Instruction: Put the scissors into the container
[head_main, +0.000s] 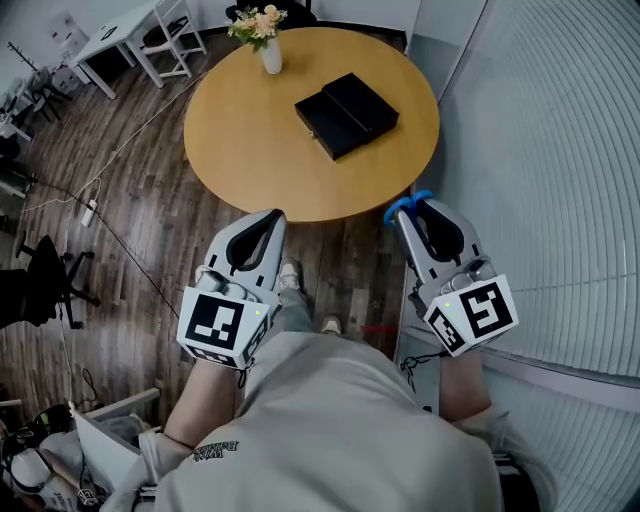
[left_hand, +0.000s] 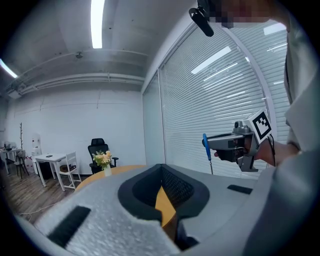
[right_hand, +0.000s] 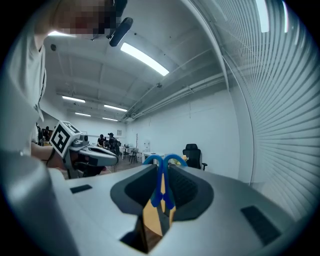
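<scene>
In the head view, the black container (head_main: 345, 115) lies on the far right part of a round wooden table (head_main: 250, 140). My right gripper (head_main: 409, 211) hovers at the table's near right edge, shut on the blue-handled scissors (head_main: 404, 207). The handles stick out past the jaws (right_hand: 162, 167). The left gripper view shows the scissors (left_hand: 205, 145) hanging blade-down from the right gripper (left_hand: 235, 145). My left gripper (head_main: 267, 219) is held level just short of the table's near edge, jaws together, holding nothing (left_hand: 161, 172).
A white vase of flowers (head_main: 270, 50) stands at the table's far edge. A wall of window blinds (head_main: 560, 150) runs close along the right. A white desk with a chair (head_main: 120, 35) stands far left, a black office chair (head_main: 40, 280) at left, and cables cross the wooden floor.
</scene>
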